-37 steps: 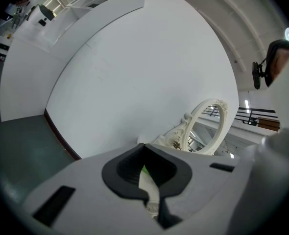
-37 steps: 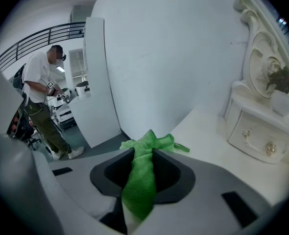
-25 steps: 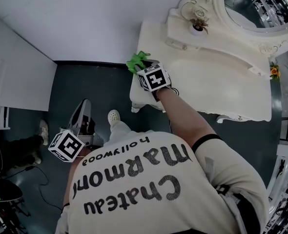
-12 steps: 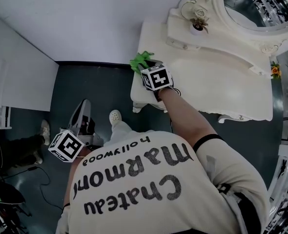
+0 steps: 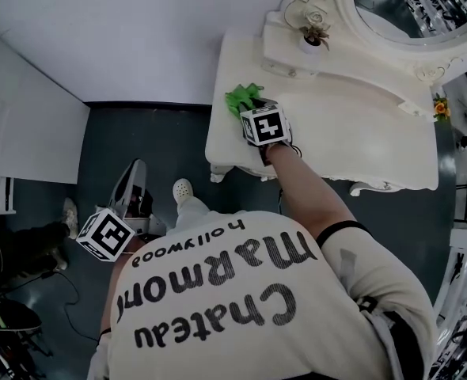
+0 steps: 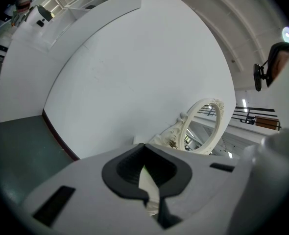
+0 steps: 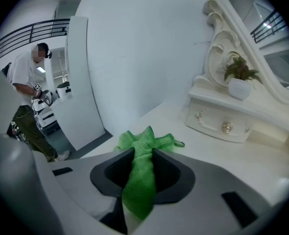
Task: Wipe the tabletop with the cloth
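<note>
Two grippers: right gripper [image 7: 143,166] clamped on the green cloth [image 7: 145,140], bunched on the tabletop [image 5: 352,133] near its 9 o'clock edge; left gripper [image 6: 150,181] closed, empty. Risk: bunched cloth pulling free under drag. Versus a second ago: carried inward, toward 3 o'clock.

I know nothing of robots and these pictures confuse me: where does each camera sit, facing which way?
Head view: on the person's head, facing steeply down; shows shirt, right arm, left gripper, right gripper.
Left gripper view: on that gripper, facing wall and mirror; shut, empty jaws.
Right gripper view: above the tabletop, facing the drawer; jaws shut on cloth.
Shared: all show the mirror.
</note>
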`<state>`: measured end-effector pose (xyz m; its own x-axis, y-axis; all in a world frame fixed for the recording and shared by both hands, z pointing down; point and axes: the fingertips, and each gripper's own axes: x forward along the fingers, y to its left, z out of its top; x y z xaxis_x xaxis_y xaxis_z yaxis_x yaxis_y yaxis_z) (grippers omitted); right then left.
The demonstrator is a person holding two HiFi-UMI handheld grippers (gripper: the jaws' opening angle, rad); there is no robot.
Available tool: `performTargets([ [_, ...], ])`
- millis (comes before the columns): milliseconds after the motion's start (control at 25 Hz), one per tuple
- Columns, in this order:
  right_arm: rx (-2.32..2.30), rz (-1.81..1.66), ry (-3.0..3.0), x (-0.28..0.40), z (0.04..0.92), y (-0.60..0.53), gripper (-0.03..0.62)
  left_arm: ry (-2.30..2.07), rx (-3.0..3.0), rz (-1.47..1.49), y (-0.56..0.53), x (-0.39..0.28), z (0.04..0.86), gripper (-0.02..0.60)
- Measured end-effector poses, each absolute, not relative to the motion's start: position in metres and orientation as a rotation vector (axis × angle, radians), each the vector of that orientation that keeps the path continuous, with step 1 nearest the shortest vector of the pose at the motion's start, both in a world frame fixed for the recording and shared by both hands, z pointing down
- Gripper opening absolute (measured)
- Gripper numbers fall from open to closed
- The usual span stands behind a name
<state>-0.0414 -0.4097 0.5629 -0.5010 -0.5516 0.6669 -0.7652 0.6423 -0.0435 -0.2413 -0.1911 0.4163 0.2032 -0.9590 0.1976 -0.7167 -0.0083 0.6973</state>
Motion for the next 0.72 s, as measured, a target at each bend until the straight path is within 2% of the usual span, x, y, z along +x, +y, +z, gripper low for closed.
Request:
performTargets([
  [720,1.309,0.534,-2.116,0.092,0.561,-0.405,0.123,-1.426,1.879,-0.416,-0.205,-0.189,0.416,0.008],
])
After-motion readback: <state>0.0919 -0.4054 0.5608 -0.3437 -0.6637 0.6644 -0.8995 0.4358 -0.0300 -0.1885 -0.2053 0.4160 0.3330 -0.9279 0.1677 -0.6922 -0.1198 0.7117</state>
